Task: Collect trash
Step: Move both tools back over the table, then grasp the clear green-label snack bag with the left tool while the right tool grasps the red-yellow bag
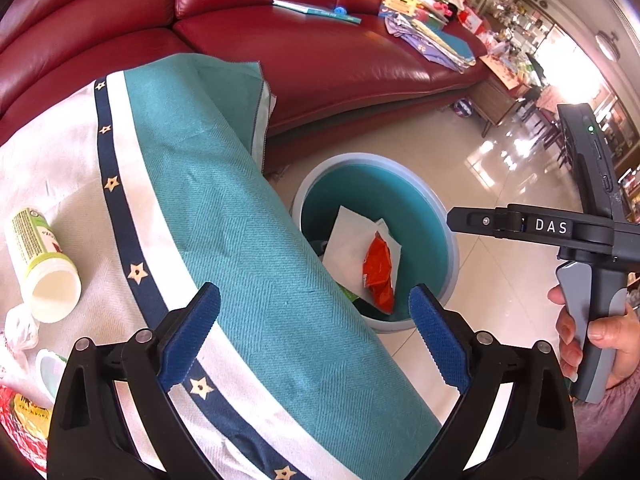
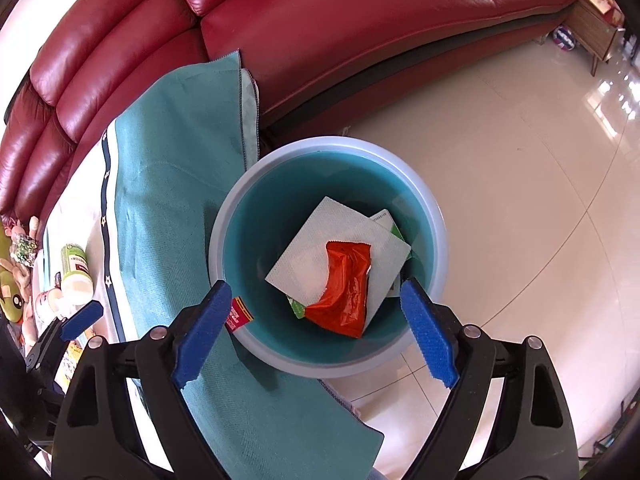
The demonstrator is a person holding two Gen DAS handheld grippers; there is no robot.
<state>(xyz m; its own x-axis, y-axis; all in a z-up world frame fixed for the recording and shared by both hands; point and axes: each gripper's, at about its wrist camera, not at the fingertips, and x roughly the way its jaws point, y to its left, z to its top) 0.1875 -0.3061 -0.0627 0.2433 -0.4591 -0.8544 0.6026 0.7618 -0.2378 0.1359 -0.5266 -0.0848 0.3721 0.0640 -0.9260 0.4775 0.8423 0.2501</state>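
Trash: red wrapper (image 2: 346, 288) on white napkin inside teal bin (image 2: 434, 216) on floor. Right gripper (image 2: 316, 330) above bin, fingers spread, empty. Left gripper (image 1: 314, 336) over tablecloth (image 1: 240, 216), spread, empty. Next, probably: left reaches tipped bottle (image 1: 42, 264), grips mid-body.

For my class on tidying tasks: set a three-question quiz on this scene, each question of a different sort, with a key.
1. True or false: the red wrapper lies on the white paper sheet inside the blue bin.
2. What stands between the pads of the right gripper? A) nothing B) the wrapper C) the white bottle
3. Fill in: the white bottle lies on its ___ on the tablecloth.

Key: 1 true. 2 A, its jaws stand open above the bin. 3 side.
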